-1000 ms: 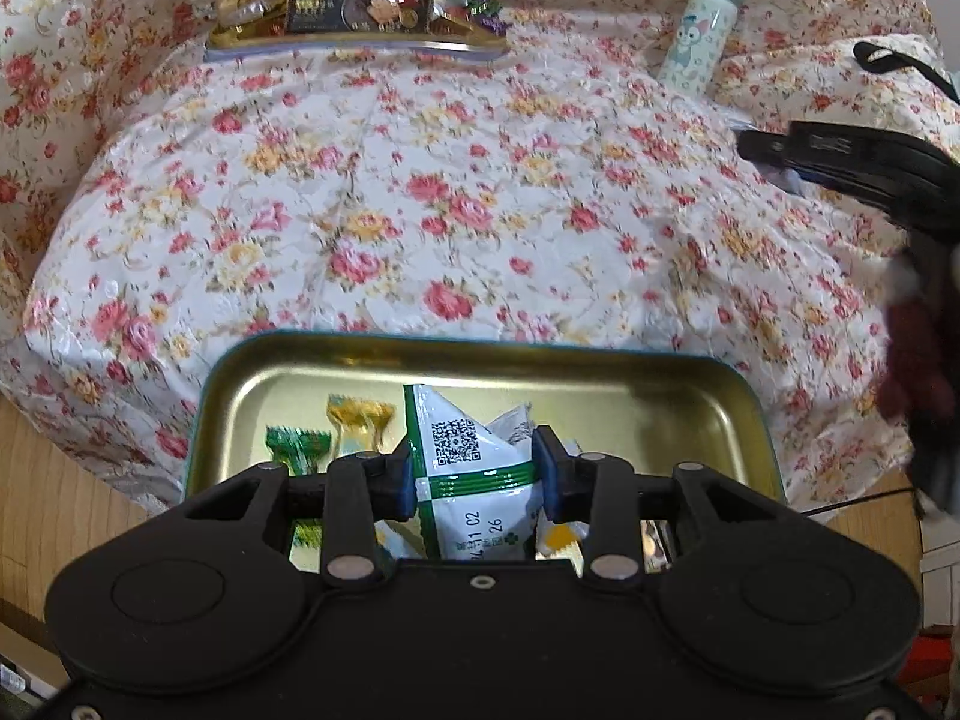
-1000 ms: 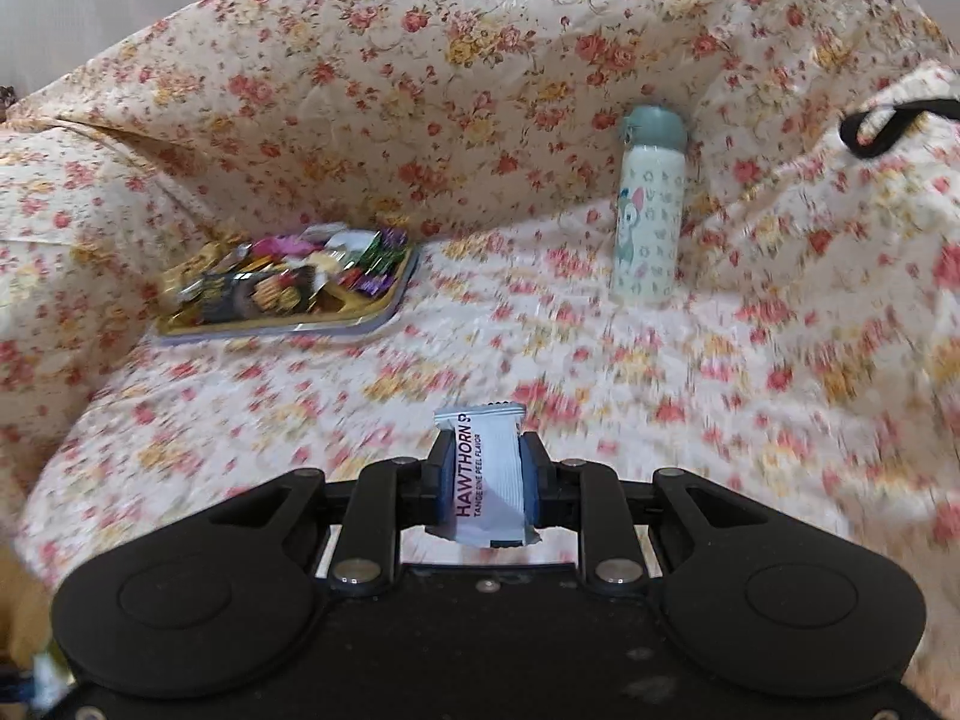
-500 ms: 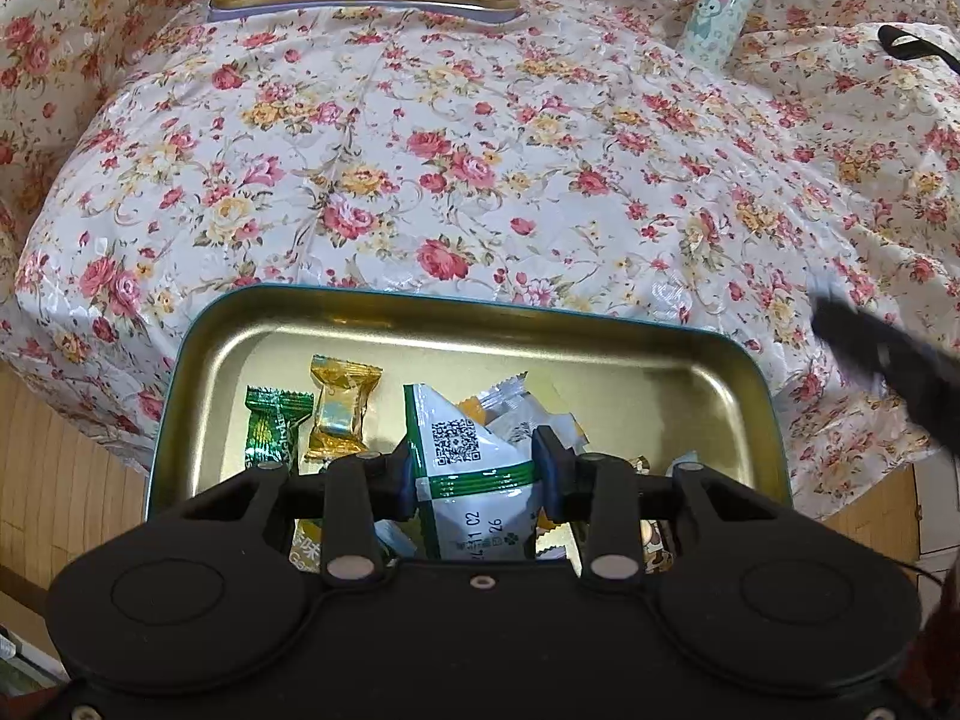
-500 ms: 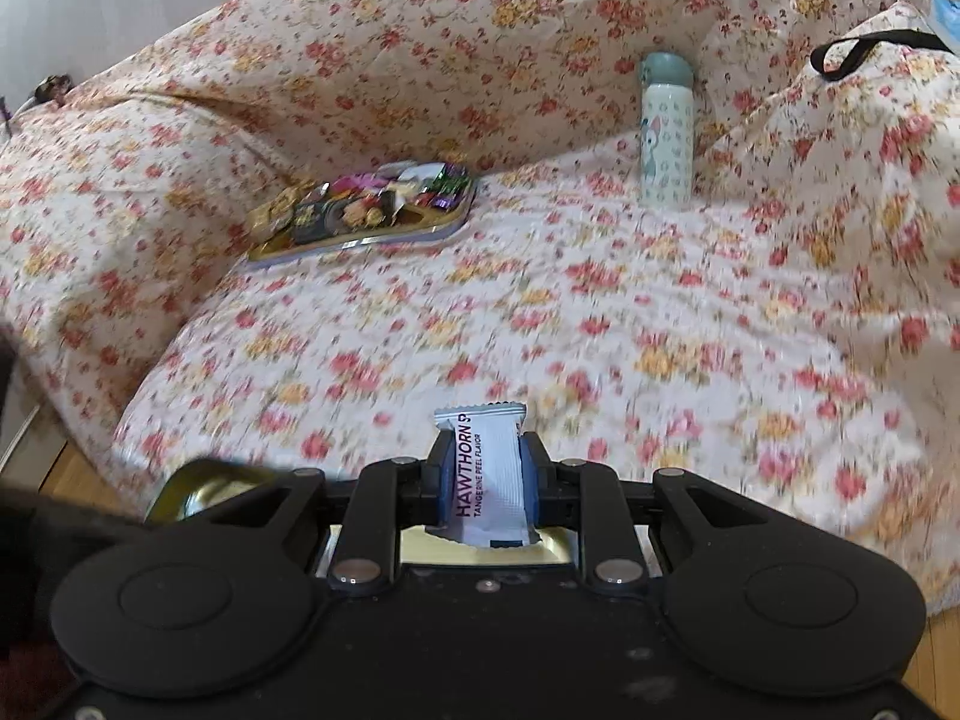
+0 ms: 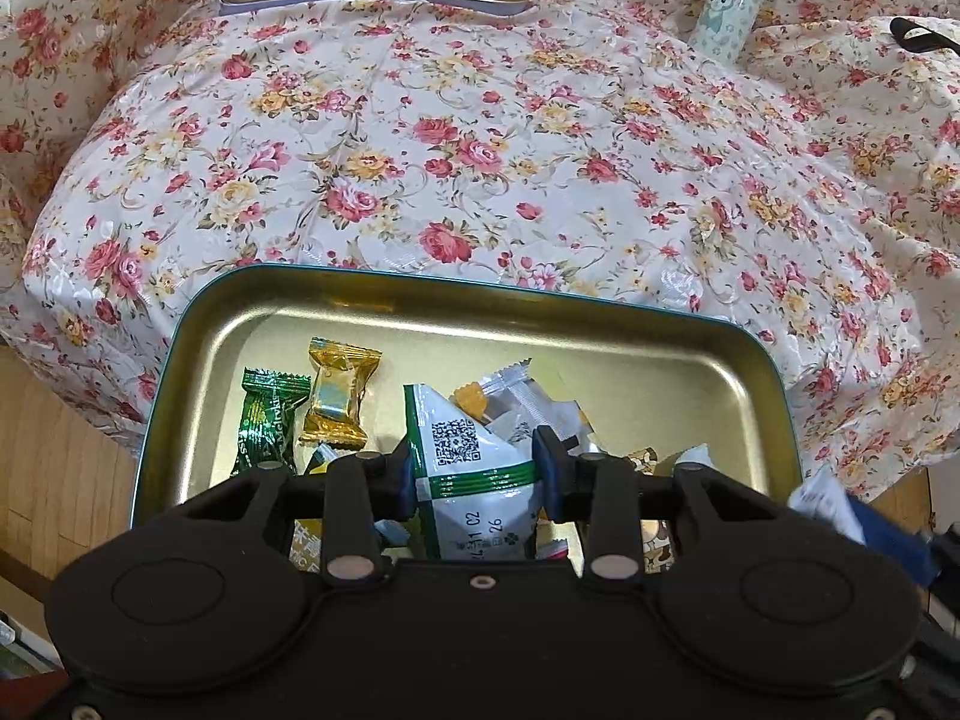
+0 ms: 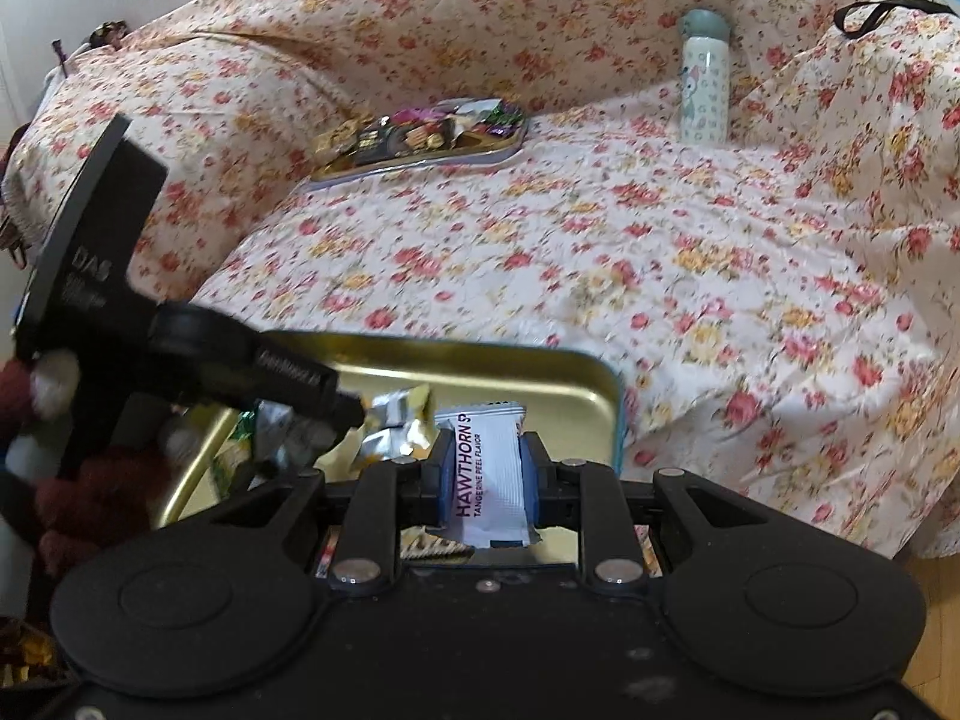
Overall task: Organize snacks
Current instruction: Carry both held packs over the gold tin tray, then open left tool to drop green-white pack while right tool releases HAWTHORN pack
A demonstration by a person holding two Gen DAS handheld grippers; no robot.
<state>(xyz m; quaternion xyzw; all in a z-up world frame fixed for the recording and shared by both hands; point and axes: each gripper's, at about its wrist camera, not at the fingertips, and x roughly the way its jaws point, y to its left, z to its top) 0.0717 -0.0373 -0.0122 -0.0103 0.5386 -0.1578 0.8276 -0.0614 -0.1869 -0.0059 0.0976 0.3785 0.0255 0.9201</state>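
We hover over the gold tin [image 5: 606, 324], our landmark, at the near edge of the flowered bed cover [image 5: 480, 168]. Our left gripper [image 5: 474, 468] has its fingers [image 5: 401, 474] part-closed on a white and green packet [image 5: 474, 480], held upright above the tin's near half. Our right gripper [image 6: 483, 474] has its fingers [image 6: 441, 474] pinched as tight as they go on a white hawthorn bar [image 6: 489, 474], over the tin's right-hand end. Inside the tin lie a green candy [image 5: 264, 420] and, just beside it, a gold candy [image 5: 339, 393] toward the left wall, with silver wrappers [image 5: 522, 402] piled near the middle. Well beyond the tin, across the cover, sits a tray of mixed snacks [image 6: 420, 135]. To the right of that tray, a pale bottle [image 6: 703, 78] stands upright.
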